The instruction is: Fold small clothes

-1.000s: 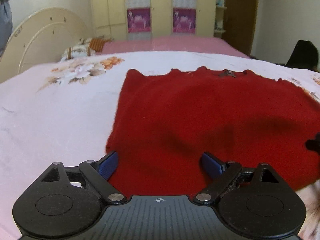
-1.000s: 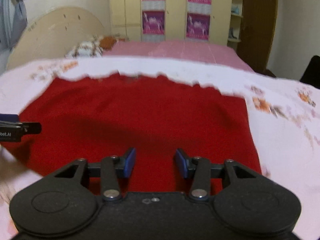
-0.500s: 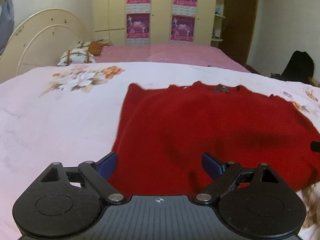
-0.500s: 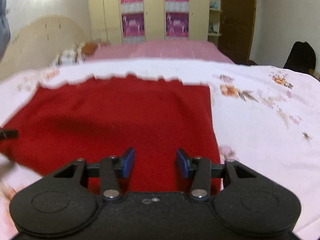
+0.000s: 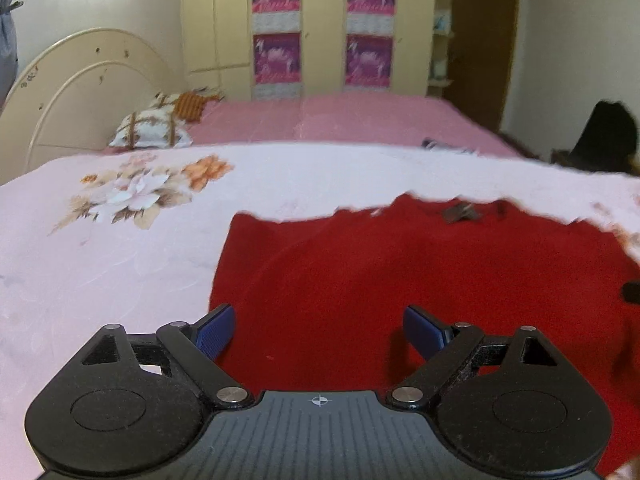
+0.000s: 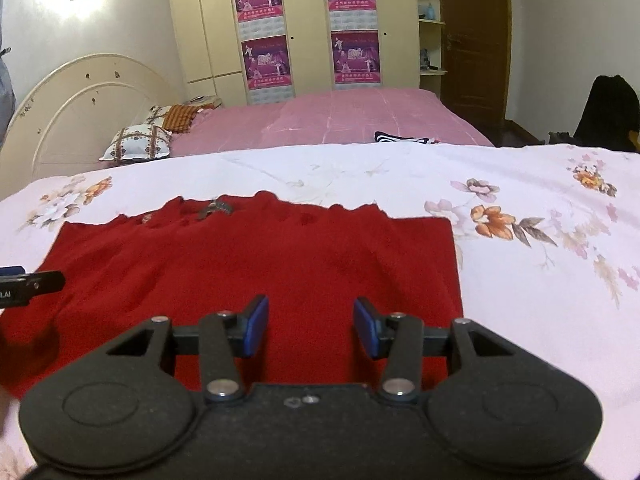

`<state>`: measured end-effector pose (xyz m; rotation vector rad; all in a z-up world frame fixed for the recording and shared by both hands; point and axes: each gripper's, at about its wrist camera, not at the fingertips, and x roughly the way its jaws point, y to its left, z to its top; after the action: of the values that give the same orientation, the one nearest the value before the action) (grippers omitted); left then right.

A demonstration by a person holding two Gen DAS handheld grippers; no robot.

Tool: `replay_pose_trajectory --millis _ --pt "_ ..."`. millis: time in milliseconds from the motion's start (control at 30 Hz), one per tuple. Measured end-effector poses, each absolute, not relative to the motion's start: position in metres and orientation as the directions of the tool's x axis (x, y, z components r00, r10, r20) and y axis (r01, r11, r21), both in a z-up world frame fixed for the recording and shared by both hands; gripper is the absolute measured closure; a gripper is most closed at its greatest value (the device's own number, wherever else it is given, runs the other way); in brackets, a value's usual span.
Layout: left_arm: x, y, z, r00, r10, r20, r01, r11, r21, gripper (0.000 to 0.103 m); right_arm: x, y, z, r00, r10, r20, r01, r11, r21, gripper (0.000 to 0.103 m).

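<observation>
A red knitted garment point(image 5: 400, 280) lies flat on the white floral bedsheet point(image 5: 120, 264), its neck label at the far edge. It also shows in the right wrist view point(image 6: 260, 264). My left gripper point(image 5: 319, 330) is wide open and empty over the garment's near left part. My right gripper point(image 6: 311, 326) is open and empty over the garment's near right part. The tip of the left gripper point(image 6: 32, 282) shows at the left edge of the right wrist view.
The floral sheet point(image 6: 540, 260) extends to the right of the garment. Behind it is a pink bed point(image 6: 340, 120) with pillows point(image 6: 136, 142) and a cream headboard point(image 6: 80, 112). A wardrobe with posters point(image 6: 308, 28) and a dark door point(image 6: 472, 40) stand at the back.
Both grippers have pulled back and tilted up, so the garment sits lower and farther in each view. Both stay open. The garment has not moved.
</observation>
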<state>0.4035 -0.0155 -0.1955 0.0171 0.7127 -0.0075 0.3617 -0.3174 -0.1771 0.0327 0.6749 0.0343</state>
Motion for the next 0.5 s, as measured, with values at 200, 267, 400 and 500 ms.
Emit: replay_pose_trajectory --millis 200,267,400,500 --pt "0.421 0.011 -0.216 0.719 -0.003 -0.695 -0.07 0.995 -0.076 0.0 0.378 -0.338 -0.198 0.766 0.001 -0.642 -0.023 0.999 -0.026 0.059" --pt "0.419 0.013 -0.213 0.719 0.014 -0.695 -0.088 0.994 -0.071 0.0 0.38 -0.342 -0.196 0.764 0.004 -0.645 -0.007 1.0 -0.002 0.06" --pt "0.4 0.005 -0.2 0.748 -0.015 -0.664 -0.049 0.996 -0.078 0.0 0.371 -0.329 -0.18 0.785 0.038 -0.618 -0.026 0.999 0.028 0.056" --pt "0.383 -0.009 -0.198 0.762 -0.051 -0.645 0.016 0.998 -0.06 0.0 0.364 -0.308 -0.173 0.793 0.096 -0.602 -0.078 0.995 0.056 0.056"
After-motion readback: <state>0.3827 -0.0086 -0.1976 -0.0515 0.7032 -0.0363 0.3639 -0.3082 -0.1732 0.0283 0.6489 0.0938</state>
